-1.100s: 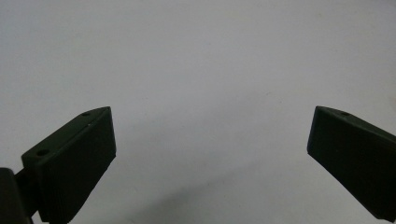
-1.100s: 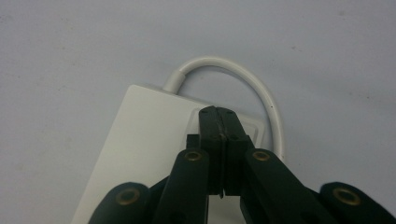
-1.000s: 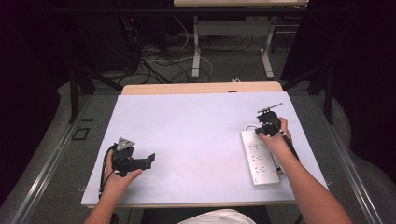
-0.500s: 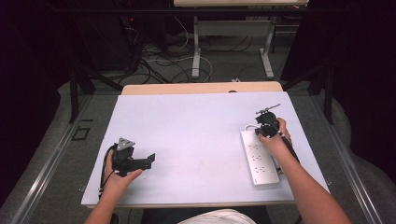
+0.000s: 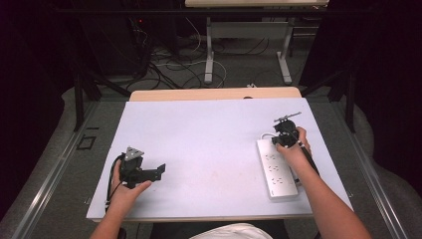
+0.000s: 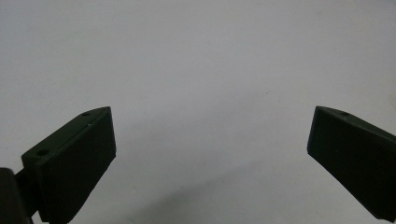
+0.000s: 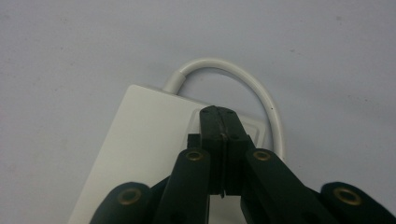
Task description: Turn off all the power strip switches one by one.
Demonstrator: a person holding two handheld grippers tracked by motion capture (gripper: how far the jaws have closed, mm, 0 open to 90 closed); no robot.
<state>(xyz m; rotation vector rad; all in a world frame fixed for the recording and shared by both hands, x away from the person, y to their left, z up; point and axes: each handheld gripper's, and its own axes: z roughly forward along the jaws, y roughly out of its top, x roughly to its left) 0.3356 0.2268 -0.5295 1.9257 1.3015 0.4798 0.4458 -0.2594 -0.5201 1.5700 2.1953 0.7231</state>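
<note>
the right gripper (image 7: 219, 116), jaws pressed together, pokes the cord end of the power strip (image 5: 276, 169) at the table's (image 5: 209, 129) four o'clock, seemingly mid-press on its switch, while the left gripper (image 6: 210, 154) idles spread at eight o'clock.

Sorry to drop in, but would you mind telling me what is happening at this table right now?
A person works at a pale table with a hand-held tool in each hand. The right tool, jaws shut together, is over the far end of a white plastic power strip, apparently pressing its raised switch, near where the white cord loops out. The left tool rests open on the table, nothing between its jaws.
</note>
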